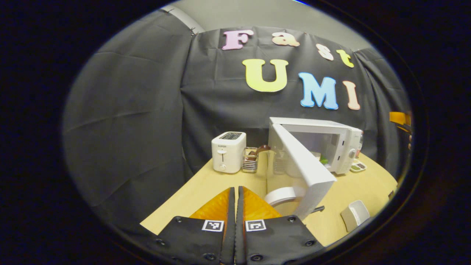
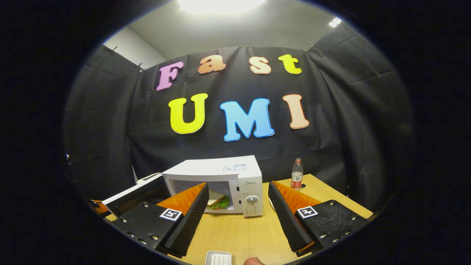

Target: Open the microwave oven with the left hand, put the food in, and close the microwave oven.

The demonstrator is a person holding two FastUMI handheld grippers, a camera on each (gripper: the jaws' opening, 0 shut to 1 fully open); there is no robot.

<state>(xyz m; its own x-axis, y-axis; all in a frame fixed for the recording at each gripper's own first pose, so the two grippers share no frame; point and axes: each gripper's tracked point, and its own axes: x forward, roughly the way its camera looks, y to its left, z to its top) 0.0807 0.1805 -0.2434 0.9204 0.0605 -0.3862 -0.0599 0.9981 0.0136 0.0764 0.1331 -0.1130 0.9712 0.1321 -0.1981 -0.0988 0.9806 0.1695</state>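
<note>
A white microwave [image 1: 344,141] [image 2: 220,170] stands on the wooden table with its door [image 1: 305,165] [image 2: 138,197] swung wide open. Inside the cavity lies a sandwich [image 2: 218,200] with green lettuce; in the left gripper view a bit of the food [image 1: 323,159] shows past the door's edge. My left gripper [image 1: 235,198] is shut with nothing between its fingers, low over the table, short of the door. My right gripper [image 2: 238,200] is open and empty, back from the microwave's front, its fingers framing the cavity and the control panel [image 2: 252,204].
A white toaster [image 1: 228,151] and a wire rack [image 1: 250,160] stand left of the microwave. A water bottle [image 2: 297,173] stands to its right. A small white dish [image 1: 354,213] [image 2: 219,258] lies near the table's front, with a tray of food [image 1: 357,166] beside the microwave.
</note>
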